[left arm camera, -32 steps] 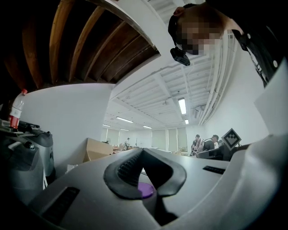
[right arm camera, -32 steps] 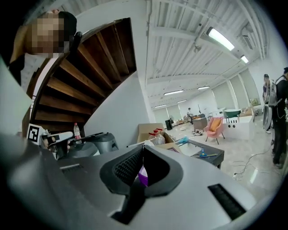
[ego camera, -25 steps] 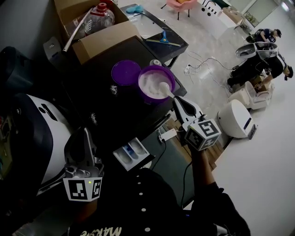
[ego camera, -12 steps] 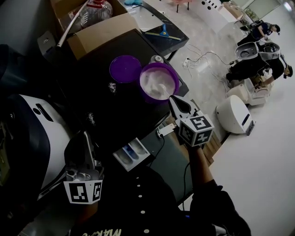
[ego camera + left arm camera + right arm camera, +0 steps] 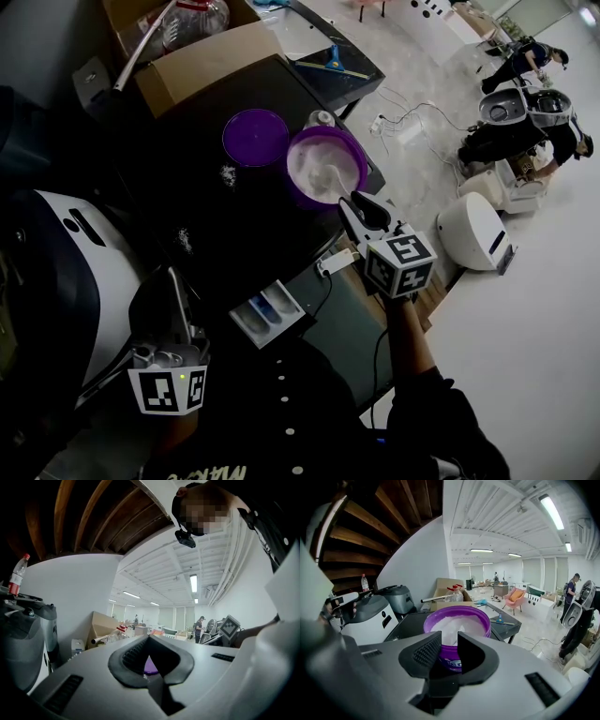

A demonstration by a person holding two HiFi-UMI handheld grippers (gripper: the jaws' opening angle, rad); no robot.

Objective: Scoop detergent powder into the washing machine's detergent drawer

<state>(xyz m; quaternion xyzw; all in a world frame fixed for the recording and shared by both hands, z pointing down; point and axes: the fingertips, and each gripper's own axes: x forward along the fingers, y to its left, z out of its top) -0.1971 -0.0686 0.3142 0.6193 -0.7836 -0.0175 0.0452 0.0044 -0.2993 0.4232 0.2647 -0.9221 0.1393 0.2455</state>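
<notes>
We see dark tabletop [image 5: 225,225] mid-frame; purple detergent tub [image 5: 298,142] upper centre; detergent drawer [image 5: 267,314] open lower centre; our right tool [image 5: 352,208] beside tub, jaws just opened, apart, nothing between; left tool [image 5: 173,286] closed, empty, lower left; white scoop [image 5: 332,178] in tub's powder [image 5: 305,167]

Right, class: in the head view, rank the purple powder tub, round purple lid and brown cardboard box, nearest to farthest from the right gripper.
1. Purple tub of white powder: just ahead of the right gripper, whose empty jaws have just been opening.
2. Round purple lid: left of the tub.
3. Brown cardboard box: far back left.
</notes>
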